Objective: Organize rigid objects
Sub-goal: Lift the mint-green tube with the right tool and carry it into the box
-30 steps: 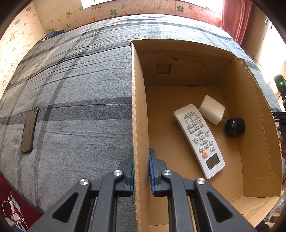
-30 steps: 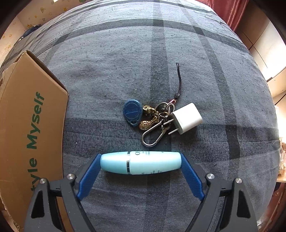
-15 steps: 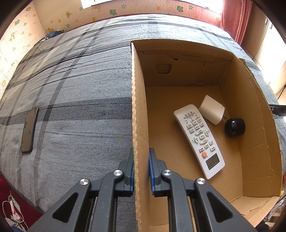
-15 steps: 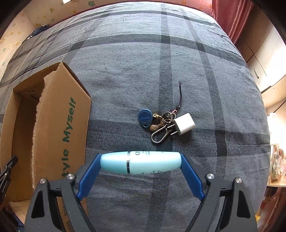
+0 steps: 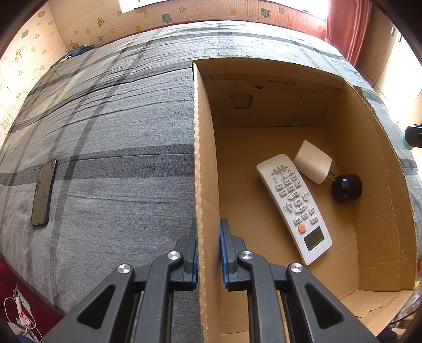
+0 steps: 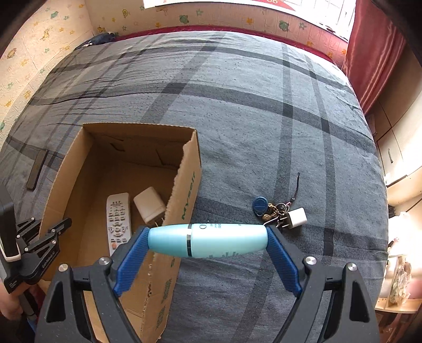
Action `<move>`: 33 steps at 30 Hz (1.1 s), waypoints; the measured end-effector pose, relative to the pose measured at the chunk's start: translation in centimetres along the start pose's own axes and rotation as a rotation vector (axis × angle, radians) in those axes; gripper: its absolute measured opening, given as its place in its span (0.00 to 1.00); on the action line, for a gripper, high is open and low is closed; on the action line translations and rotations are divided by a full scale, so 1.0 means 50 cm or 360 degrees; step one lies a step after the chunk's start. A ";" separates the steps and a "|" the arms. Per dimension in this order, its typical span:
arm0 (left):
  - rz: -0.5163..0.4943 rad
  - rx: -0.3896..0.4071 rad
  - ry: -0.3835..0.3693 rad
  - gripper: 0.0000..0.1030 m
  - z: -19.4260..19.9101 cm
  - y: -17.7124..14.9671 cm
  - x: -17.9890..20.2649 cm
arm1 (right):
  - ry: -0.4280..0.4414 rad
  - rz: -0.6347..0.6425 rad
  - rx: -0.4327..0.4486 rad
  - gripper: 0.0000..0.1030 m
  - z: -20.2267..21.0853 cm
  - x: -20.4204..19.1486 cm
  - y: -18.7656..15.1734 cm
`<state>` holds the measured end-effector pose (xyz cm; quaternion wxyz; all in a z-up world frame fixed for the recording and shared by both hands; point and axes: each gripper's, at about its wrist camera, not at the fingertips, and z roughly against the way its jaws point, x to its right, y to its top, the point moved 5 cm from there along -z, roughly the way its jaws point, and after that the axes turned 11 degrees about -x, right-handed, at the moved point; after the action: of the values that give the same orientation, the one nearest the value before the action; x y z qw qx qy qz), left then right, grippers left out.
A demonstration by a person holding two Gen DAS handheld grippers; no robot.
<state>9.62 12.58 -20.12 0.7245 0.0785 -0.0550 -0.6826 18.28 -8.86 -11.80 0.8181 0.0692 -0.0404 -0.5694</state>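
My right gripper (image 6: 208,241) is shut on a light blue bottle (image 6: 208,240), held end to end, above the right wall of the cardboard box (image 6: 184,168). My left gripper (image 5: 208,237) is shut on the box's left wall (image 5: 203,158); it also shows at the left in the right wrist view (image 6: 42,245). Inside the box lie a white remote (image 5: 295,205), a white charger (image 5: 312,162) and a black round object (image 5: 346,187). On the bed to the right lie a key bunch with a blue fob (image 6: 266,208) and a small white plug adapter (image 6: 296,217).
The box stands on a bed with a grey plaid cover (image 6: 263,105). A dark phone (image 5: 43,192) lies on the cover left of the box. A patterned wall (image 5: 211,10) is behind, a red curtain (image 6: 374,52) and cabinets to the right.
My right gripper has lifted the blue bottle up and moved left toward the box; the box's inside now shows in its view. My left gripper has kept its hold on the wall.
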 end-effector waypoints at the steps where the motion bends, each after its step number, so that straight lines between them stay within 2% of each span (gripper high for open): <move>1: 0.0000 0.0000 0.0000 0.13 0.000 0.000 0.000 | 0.0011 0.0020 0.0004 0.87 0.003 -0.013 0.003; 9: -0.0001 0.0000 0.0005 0.13 0.000 0.000 0.002 | 0.0055 0.0140 0.0029 0.87 0.012 -0.118 0.037; 18: -0.0001 0.0000 0.0007 0.13 0.000 0.000 0.002 | 0.0076 0.0163 -0.0026 0.87 -0.037 -0.193 0.086; 33: -0.0002 -0.0001 0.0008 0.13 0.001 0.000 0.002 | 0.0076 0.0087 -0.0137 0.87 -0.167 -0.220 0.140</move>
<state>9.62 12.47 -20.10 0.7243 0.0800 -0.0531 -0.6828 22.13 4.38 -18.77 0.8363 0.0463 0.0019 -0.5463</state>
